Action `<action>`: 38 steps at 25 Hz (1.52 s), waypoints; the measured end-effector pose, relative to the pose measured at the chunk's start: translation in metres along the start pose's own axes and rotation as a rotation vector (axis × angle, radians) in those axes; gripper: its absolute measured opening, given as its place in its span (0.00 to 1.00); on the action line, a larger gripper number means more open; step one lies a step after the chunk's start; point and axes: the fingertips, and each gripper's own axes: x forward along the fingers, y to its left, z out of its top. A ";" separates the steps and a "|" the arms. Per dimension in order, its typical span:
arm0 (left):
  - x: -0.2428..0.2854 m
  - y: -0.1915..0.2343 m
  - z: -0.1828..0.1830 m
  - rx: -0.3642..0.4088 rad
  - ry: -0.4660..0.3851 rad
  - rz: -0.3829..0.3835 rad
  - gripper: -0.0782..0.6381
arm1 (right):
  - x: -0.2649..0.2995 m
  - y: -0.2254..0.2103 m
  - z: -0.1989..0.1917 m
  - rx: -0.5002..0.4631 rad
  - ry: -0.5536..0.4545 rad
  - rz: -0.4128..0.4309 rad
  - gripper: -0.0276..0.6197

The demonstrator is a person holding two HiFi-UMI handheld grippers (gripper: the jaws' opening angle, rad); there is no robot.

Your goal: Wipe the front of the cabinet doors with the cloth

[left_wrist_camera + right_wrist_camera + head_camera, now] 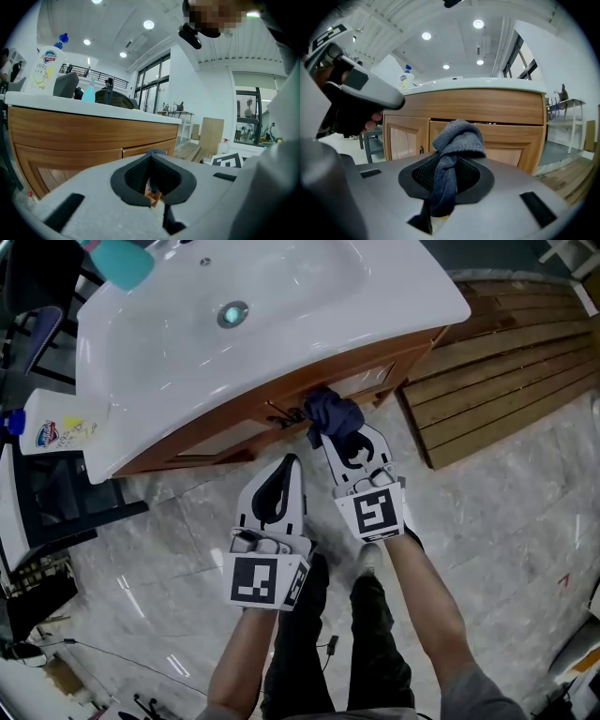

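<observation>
— While that dark blue cloth is bunched up like that, will it wipe much?

— Some. It looks like soft terry, light and floppy. The right gripper has it pinched at a twisted waist. A wad stands out past the jaws and a tail hangs down behind them. I'd say the wad gives under pressure and spreads on the wood.

— Where is it on the vanity?

— Up at the wooden cabinet doors, just under the overhang of the white basin top, beside the small dark door handles. Whether it touches the wood or stops just short, I can't tell from here.

— And the other one?

— The left gripper hangs lower and nearer the person. Its jaws are closed together with nothing between them, pointing at the doors but clear of them.

— Would you hold the cloth differently?

— I'd take it nearer the middle, with more flat cloth showing, because a wad covers little. Being limp, it could also slip out of the jaws if it drags on a panel edge. It has no weight to worry about, and it can't break.
</observation>
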 end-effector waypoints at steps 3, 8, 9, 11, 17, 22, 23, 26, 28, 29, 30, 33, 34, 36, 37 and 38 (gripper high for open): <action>0.004 -0.001 -0.008 -0.002 0.008 -0.003 0.12 | 0.007 -0.003 -0.009 -0.038 0.021 0.012 0.15; 0.010 -0.001 -0.025 -0.005 0.023 -0.006 0.12 | 0.022 -0.012 -0.014 -0.061 0.006 0.002 0.15; 0.012 -0.001 -0.027 -0.005 0.024 -0.006 0.12 | 0.025 -0.016 -0.014 -0.062 0.004 -0.003 0.15; 0.014 -0.002 -0.030 -0.005 0.028 -0.006 0.12 | 0.029 -0.023 -0.011 -0.063 -0.012 -0.018 0.15; 0.023 -0.006 -0.037 -0.008 0.035 -0.002 0.12 | 0.032 -0.040 -0.011 -0.077 -0.023 -0.037 0.14; 0.029 -0.011 -0.038 -0.012 0.032 -0.003 0.12 | 0.028 -0.065 -0.017 -0.079 -0.007 -0.066 0.14; 0.030 -0.013 -0.038 -0.014 0.033 -0.002 0.12 | 0.026 -0.072 -0.019 -0.075 -0.005 -0.079 0.14; 0.033 -0.016 -0.040 -0.018 0.035 -0.004 0.12 | 0.021 -0.099 -0.022 -0.060 -0.003 -0.138 0.14; 0.035 -0.019 -0.041 -0.019 0.035 -0.006 0.12 | 0.016 -0.116 -0.025 -0.050 0.003 -0.172 0.14; 0.035 -0.019 -0.042 -0.020 0.036 -0.006 0.12 | 0.014 -0.124 -0.027 -0.045 0.006 -0.186 0.14; 0.036 -0.020 -0.042 -0.022 0.037 -0.006 0.12 | 0.012 -0.130 -0.028 -0.038 0.009 -0.198 0.14; 0.038 -0.022 -0.043 -0.025 0.039 -0.006 0.12 | 0.008 -0.143 -0.031 -0.026 0.016 -0.223 0.14; 0.038 -0.022 -0.043 -0.026 0.039 -0.006 0.12 | 0.007 -0.146 -0.032 -0.024 0.018 -0.230 0.14; 0.039 -0.022 -0.043 -0.027 0.038 -0.005 0.12 | 0.005 -0.151 -0.033 -0.018 0.019 -0.239 0.14; 0.040 -0.022 -0.043 -0.028 0.037 -0.003 0.12 | 0.005 -0.152 -0.033 -0.017 0.020 -0.241 0.14; 0.039 -0.021 -0.043 -0.030 0.036 -0.001 0.12 | 0.005 -0.152 -0.033 -0.018 0.020 -0.240 0.14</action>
